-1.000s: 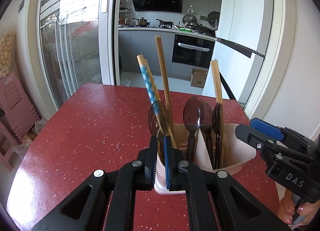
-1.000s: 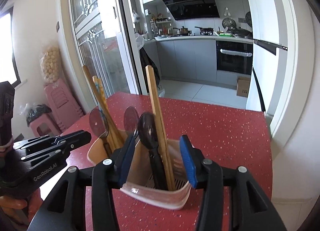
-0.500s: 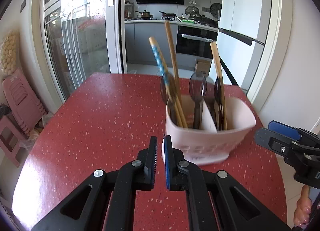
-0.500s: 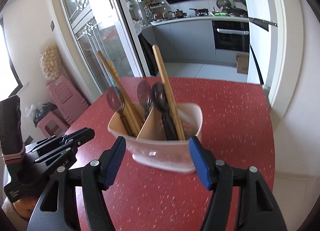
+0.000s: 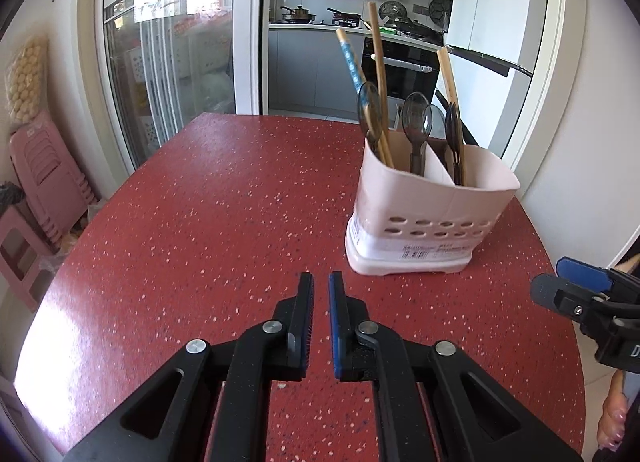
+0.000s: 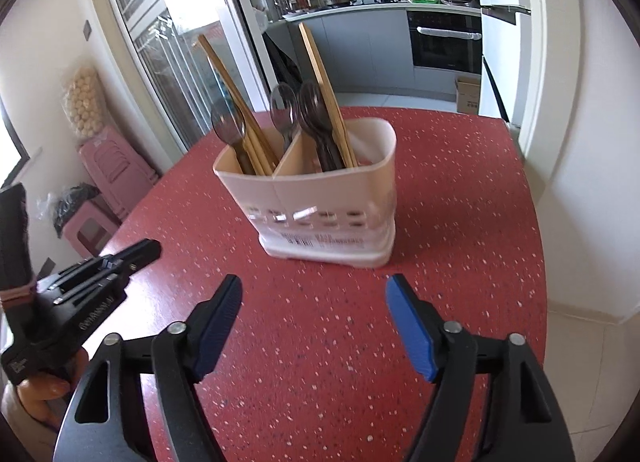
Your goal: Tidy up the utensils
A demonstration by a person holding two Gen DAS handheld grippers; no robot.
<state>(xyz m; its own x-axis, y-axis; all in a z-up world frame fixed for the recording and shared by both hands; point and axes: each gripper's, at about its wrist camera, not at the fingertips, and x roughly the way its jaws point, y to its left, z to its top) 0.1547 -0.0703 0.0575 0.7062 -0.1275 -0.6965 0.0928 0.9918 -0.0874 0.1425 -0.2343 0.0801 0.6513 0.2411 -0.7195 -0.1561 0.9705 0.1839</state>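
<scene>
A pale pink two-compartment utensil holder (image 5: pixel 432 202) stands upright on the red speckled table (image 5: pixel 220 202). Wooden chopsticks (image 5: pixel 378 74) and dark translucent spoons (image 5: pixel 416 118) stick up from both compartments. My left gripper (image 5: pixel 320 290) is short of the holder and to its left; its jaws are opening, a narrow gap with nothing in it. In the right wrist view the holder (image 6: pixel 328 198) sits just beyond my right gripper (image 6: pixel 314 290), whose jaws are opening wide and hold nothing. Each gripper shows at the edge of the other's view.
Pink plastic stools (image 5: pixel 32 182) stand on the floor left of the table. A glass sliding door (image 5: pixel 172 62) and a kitchen lie beyond the far edge. A white wall (image 6: pixel 580 142) flanks the table's right side. A hand (image 6: pixel 44 394) holds the left gripper.
The left gripper, shut on the holder's wall a second ago, let go and drew back. The right gripper's jaws spread off the holder and backed away too. The holder now stands free.
</scene>
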